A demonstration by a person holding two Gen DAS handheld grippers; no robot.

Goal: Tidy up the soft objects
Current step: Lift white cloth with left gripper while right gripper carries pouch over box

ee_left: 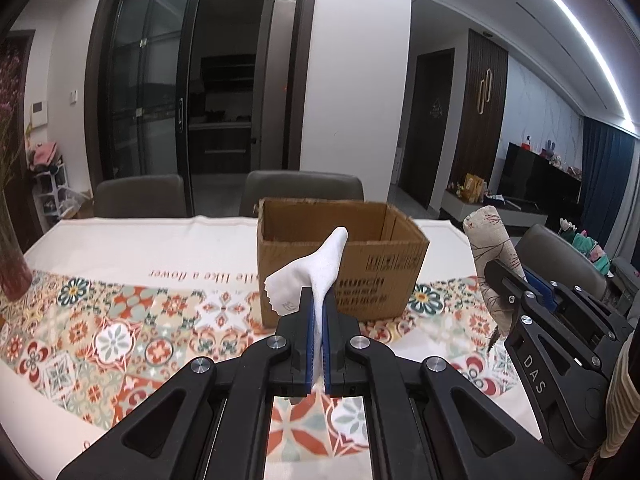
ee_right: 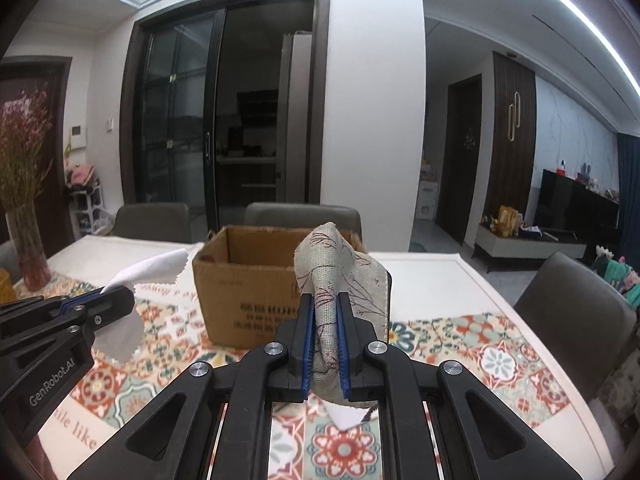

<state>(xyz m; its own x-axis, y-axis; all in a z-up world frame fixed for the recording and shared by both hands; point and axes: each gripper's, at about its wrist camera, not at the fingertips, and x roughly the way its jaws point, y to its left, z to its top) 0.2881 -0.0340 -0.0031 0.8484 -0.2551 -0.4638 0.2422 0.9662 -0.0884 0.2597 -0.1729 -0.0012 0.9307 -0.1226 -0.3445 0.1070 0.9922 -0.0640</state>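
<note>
The left gripper (ee_left: 318, 308) pinches a thin white cloth (ee_left: 320, 270) with zigzag edges, the right gripper (ee_right: 325, 312) squeezes a rough beige cloth (ee_right: 340, 276) with dark red twig prints, both held up before the open brown cardboard box (ee_left: 340, 256) on the flowery tablecloth (ee_left: 120, 320)

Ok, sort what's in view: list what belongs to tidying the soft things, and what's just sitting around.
Part of the job:
white cloth, shut in the left hand-held gripper
beige patterned cloth, shut in the right hand-held gripper
open cardboard box

Just sitting around:
vase of pink flowers
patterned tablecloth
dining chairs
</note>
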